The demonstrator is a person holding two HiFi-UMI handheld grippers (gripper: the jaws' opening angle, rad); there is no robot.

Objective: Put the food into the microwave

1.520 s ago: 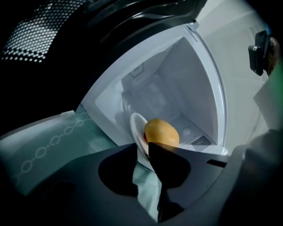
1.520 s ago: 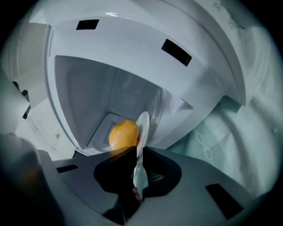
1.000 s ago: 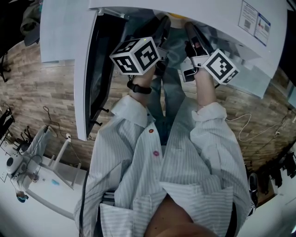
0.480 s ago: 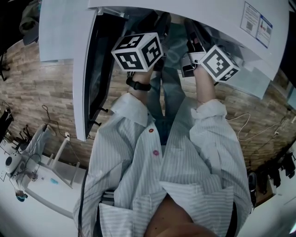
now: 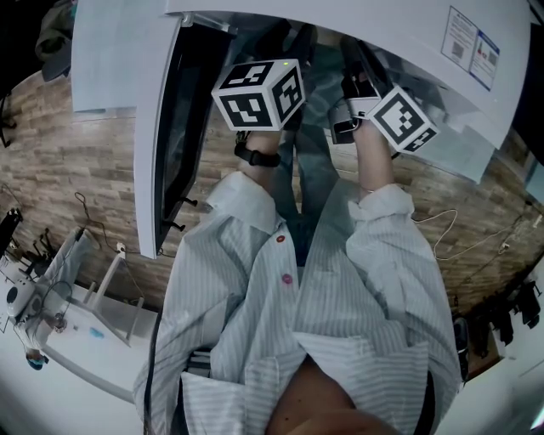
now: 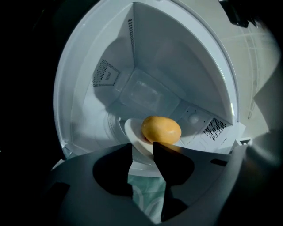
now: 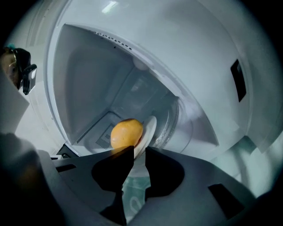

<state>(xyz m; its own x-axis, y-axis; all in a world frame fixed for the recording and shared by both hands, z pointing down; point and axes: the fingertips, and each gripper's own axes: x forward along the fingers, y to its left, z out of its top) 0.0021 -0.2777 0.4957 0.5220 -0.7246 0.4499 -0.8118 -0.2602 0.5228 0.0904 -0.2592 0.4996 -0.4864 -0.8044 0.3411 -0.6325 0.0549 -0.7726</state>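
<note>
A yellow-orange round food [image 6: 161, 129] lies on a white plate [image 6: 132, 134] on the floor of the white microwave [image 5: 357, 21], whose door [image 5: 166, 136] stands open to the left. Both grippers reach into the cavity; in the head view only their marker cubes show, left [image 5: 259, 93] and right [image 5: 404, 119]. My left gripper [image 6: 143, 148] has just been opening and is open, the plate's near rim in the gap without being pressed. The food [image 7: 127, 133] and plate [image 7: 149, 129] also show in the right gripper view. My right gripper [image 7: 139, 150] has just been opening too, its jaws loosely either side of the rim.
The open door hangs beside my left arm. The cavity walls [image 6: 168, 57] close in round the plate, with a glass turntable [image 7: 170, 123] under it. A white table [image 5: 76, 340] stands at lower left on the wood floor, and a cable [image 5: 459, 229] trails at the right.
The left gripper's cube has rolled and shifted slightly up and right. The right cube has barely moved.
</note>
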